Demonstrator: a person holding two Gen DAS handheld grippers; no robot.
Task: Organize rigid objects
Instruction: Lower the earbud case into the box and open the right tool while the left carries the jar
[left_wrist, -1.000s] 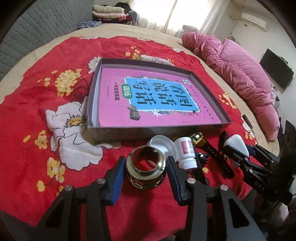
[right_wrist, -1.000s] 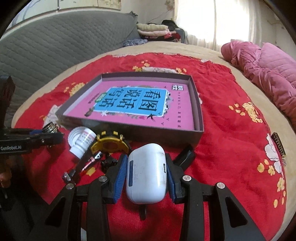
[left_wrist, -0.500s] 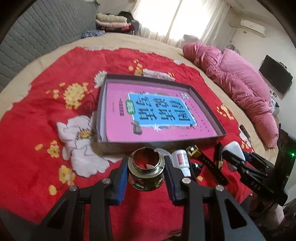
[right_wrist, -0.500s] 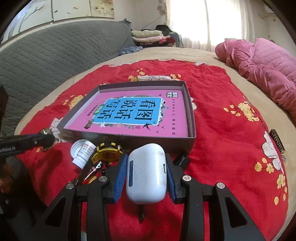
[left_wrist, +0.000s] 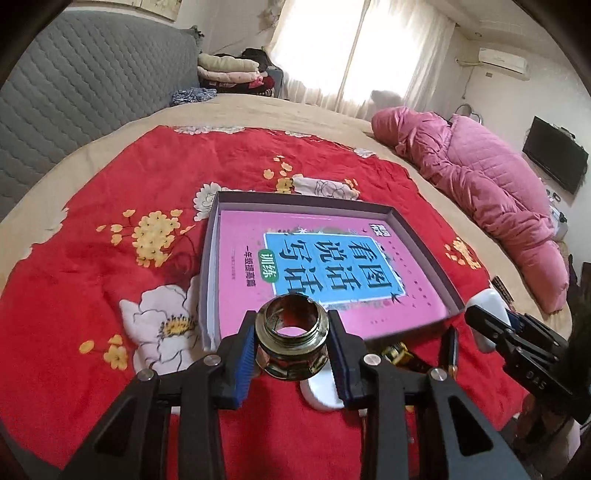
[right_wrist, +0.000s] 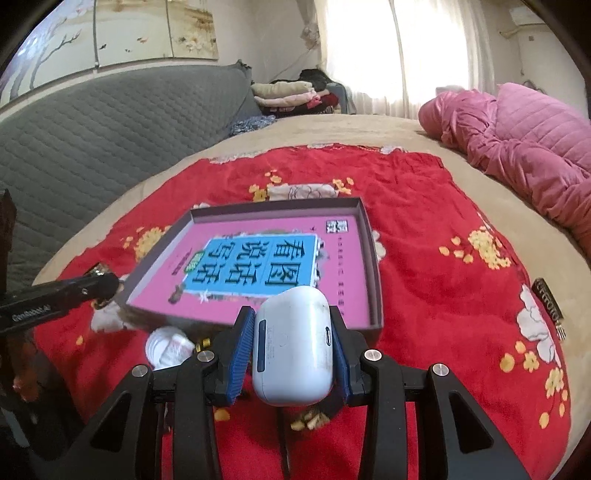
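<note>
The left gripper (left_wrist: 291, 349) squeezed a brass ring nut (left_wrist: 292, 345) tight between its blue pads, at the near edge of the box (left_wrist: 417, 236). The right gripper (right_wrist: 291, 354) squeezed a white earbud case (right_wrist: 291, 343) the same way, also at the near edge of the box. A pink book (left_wrist: 332, 266) lay flat inside the box. A white bottle (right_wrist: 168, 347) and a yellow watch (left_wrist: 397, 352) lay on the red blanket (left_wrist: 74, 280), just in front of the box and under the grippers.
</note>
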